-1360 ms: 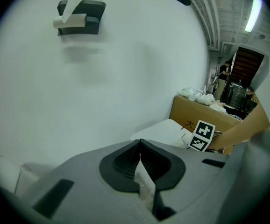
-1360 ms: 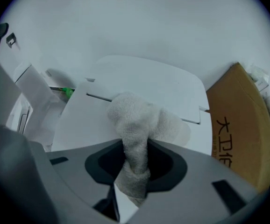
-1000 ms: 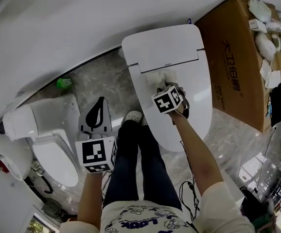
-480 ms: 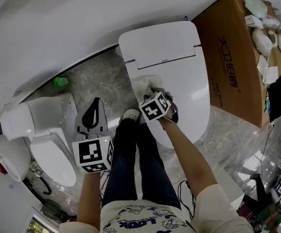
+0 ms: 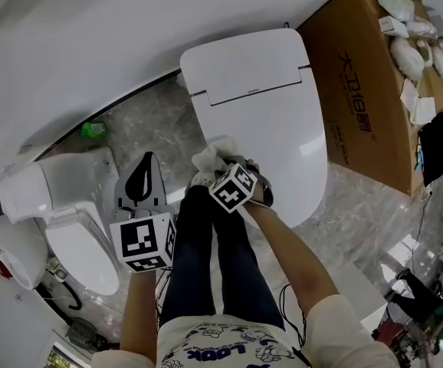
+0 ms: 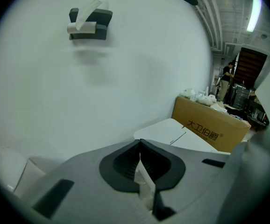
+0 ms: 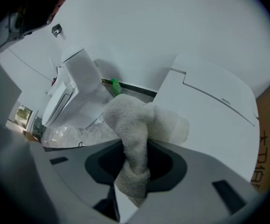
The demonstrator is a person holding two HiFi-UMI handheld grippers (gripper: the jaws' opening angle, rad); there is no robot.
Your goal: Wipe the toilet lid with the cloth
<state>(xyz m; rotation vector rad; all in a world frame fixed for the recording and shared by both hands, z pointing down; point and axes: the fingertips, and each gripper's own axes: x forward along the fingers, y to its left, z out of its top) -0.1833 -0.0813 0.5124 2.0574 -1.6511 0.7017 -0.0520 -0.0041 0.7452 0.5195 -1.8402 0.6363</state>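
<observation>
The white toilet lid [image 5: 271,129] lies closed in the middle of the head view, its front end near my knees. A pale terry cloth [image 5: 214,157] rests on the lid's near left edge, pinched in my right gripper [image 5: 223,165], which is shut on it. In the right gripper view the cloth [image 7: 137,134] bunches up between the jaws, with the lid [image 7: 209,111] spreading to the right. My left gripper [image 5: 146,186] hangs off to the left over the floor, jaws shut and nothing in them; its own view shows the jaws [image 6: 139,153] meeting, with the lid [image 6: 172,134] beyond.
A second white toilet [image 5: 76,213] stands at the left, wrapped partly in plastic. A large brown cardboard box [image 5: 367,83] with white items on top sits right of the lid. A green bottle [image 5: 93,129] lies by the wall. My legs stand between both toilets.
My right gripper has dragged the cloth down the lid toward me and to the left, from near the hinge to the lid's front left edge. The left gripper has hardly moved.
</observation>
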